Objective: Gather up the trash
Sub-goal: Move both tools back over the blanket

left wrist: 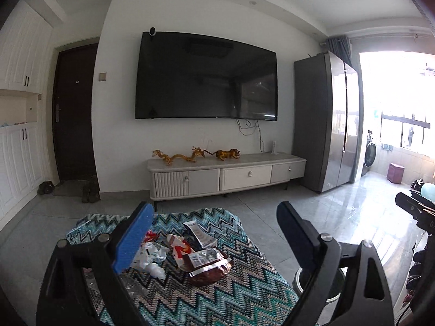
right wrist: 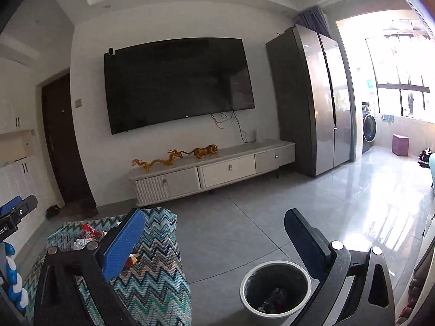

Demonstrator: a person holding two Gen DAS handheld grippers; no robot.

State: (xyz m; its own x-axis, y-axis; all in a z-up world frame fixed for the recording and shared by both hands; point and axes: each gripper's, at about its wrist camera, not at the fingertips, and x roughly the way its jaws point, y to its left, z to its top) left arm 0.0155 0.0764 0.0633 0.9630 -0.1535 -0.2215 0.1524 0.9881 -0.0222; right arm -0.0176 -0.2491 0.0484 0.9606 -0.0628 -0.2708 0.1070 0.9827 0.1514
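Note:
A pile of trash lies on a zigzag-patterned stool [left wrist: 217,298]: a brown foil snack bag [left wrist: 209,267], a red and white wrapper [left wrist: 180,247], crumpled white tissue [left wrist: 151,258] and a silver wrapper [left wrist: 199,233]. My left gripper [left wrist: 214,236] is open and empty above the pile. My right gripper [right wrist: 214,239] is open and empty over the floor, between the stool [right wrist: 155,277] and a round white-rimmed bin [right wrist: 276,289] that holds some trash. The bin's rim also shows in the left wrist view [left wrist: 299,285].
A white TV cabinet [left wrist: 228,174] with golden figurines stands against the far wall under a wall TV [left wrist: 206,77]. A grey fridge [left wrist: 326,122] stands at the right. Grey tiled floor [right wrist: 231,231] lies between the stool and the cabinet.

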